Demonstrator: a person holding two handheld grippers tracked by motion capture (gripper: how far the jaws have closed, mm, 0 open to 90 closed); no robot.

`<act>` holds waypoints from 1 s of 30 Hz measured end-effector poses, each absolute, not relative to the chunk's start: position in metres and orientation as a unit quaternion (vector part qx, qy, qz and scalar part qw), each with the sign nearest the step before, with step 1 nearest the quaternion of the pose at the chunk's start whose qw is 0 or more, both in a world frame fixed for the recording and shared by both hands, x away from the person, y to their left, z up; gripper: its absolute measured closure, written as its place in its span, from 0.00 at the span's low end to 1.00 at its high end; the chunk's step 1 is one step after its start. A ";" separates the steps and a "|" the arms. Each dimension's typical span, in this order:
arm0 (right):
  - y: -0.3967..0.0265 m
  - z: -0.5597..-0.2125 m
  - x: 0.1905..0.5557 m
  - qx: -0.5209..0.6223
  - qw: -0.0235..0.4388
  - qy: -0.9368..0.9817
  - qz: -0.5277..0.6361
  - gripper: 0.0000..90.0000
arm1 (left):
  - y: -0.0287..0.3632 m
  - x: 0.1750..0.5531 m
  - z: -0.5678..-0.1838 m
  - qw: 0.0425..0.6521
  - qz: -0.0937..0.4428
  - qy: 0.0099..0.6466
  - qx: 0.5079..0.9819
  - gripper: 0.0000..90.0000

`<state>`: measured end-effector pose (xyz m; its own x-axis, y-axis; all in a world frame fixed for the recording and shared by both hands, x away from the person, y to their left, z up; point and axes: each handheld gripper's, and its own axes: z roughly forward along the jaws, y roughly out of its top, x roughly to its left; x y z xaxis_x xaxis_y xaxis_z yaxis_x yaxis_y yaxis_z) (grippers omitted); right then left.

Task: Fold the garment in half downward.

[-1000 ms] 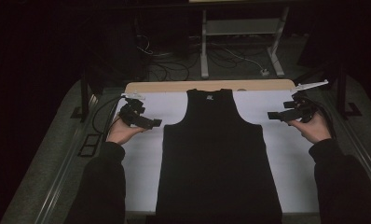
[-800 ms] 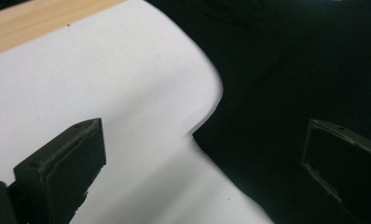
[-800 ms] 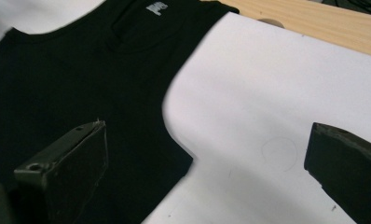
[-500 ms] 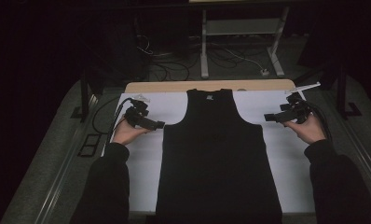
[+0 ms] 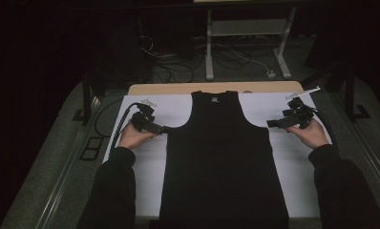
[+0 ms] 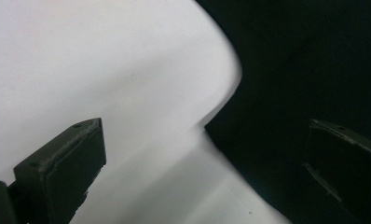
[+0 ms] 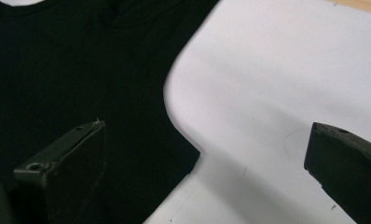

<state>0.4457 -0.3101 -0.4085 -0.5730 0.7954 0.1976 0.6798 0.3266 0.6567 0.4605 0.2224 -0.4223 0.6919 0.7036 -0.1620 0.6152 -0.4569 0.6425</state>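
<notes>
- The black tank top [image 5: 224, 162] is looking like soft, matt knit cloth, lying smooth with a stitched hem at the neck
- The white sheet [image 5: 145, 171] under it is showing a smooth, matt, paper-like face with faint specks
- The table [image 5: 178, 88] edge beyond is appearing as pale, bare wood
- The left gripper [image 6: 204, 163] and right gripper [image 7: 204, 163] are showing dull black pads, scuffed along the edges, probably hard plastic
</notes>
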 end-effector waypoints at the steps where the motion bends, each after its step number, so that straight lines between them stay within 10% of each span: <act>1: -0.309 -0.409 0.446 0.454 0.080 0.812 0.359 0.00 | 0.221 0.461 -0.424 0.349 0.062 0.389 0.850 0.00; 15: -0.303 -0.430 0.448 0.452 0.059 0.818 0.351 0.01 | 0.212 0.465 -0.436 0.330 0.039 0.392 0.858 0.00; 30: -0.293 -0.436 0.444 0.437 0.050 0.830 0.343 0.37 | 0.203 0.461 -0.439 0.345 0.022 0.379 0.858 0.25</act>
<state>0.4444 -0.2934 -0.4356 -0.6131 0.7597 0.2168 0.6907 0.3822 0.6139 0.4613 0.2033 -0.4391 0.7121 0.6655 -0.2238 0.6352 -0.4749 0.6091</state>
